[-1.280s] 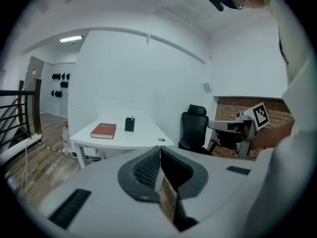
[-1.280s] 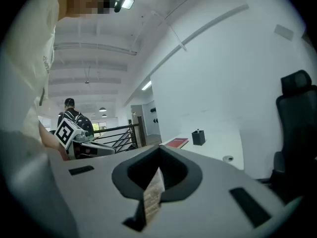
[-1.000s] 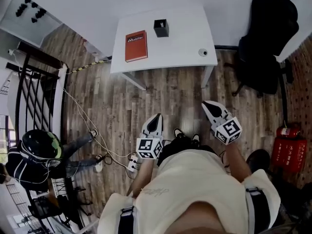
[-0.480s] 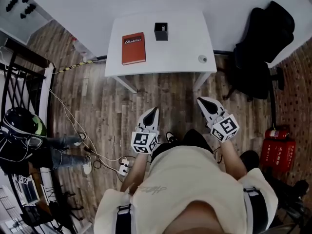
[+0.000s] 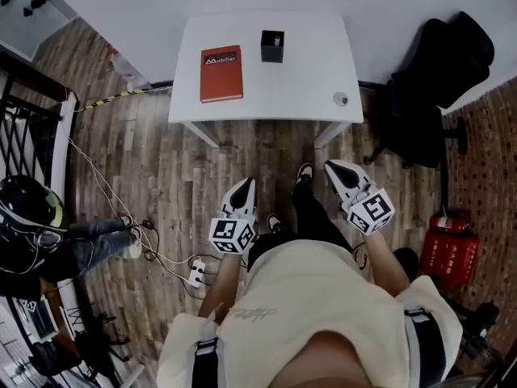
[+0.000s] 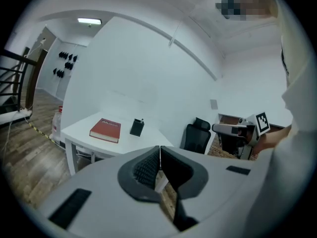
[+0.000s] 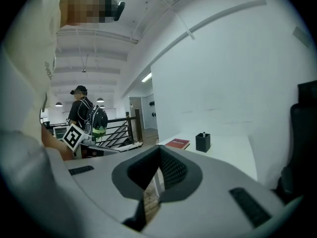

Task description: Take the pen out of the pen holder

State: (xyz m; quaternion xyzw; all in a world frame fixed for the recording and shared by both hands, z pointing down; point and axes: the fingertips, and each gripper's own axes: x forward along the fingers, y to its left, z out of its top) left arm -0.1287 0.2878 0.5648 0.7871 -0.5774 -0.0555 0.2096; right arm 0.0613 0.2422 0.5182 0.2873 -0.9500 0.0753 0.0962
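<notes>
I am holding my left gripper [image 5: 246,184] and my right gripper [image 5: 334,170] out ahead of my body, side by side and apart, both pointing forward and slightly downward. On each, the fingers are pressing together, pad against pad.

This looks like an office, probably an open loft floor. A white counter [image 5: 323,75] carrying a red book [image 5: 221,73] and a black pen holder [image 5: 272,46] stands against a plain white wall [image 6: 148,68], with a black swivel chair [image 5: 436,63] beside it. There is a wood-plank floor [image 5: 161,168], a power strip [image 5: 195,272] with trailing cables, a black stair railing [image 5: 31,69], ceiling strip lights [image 6: 89,21], and what look like red fire extinguishers [image 5: 447,253].
</notes>
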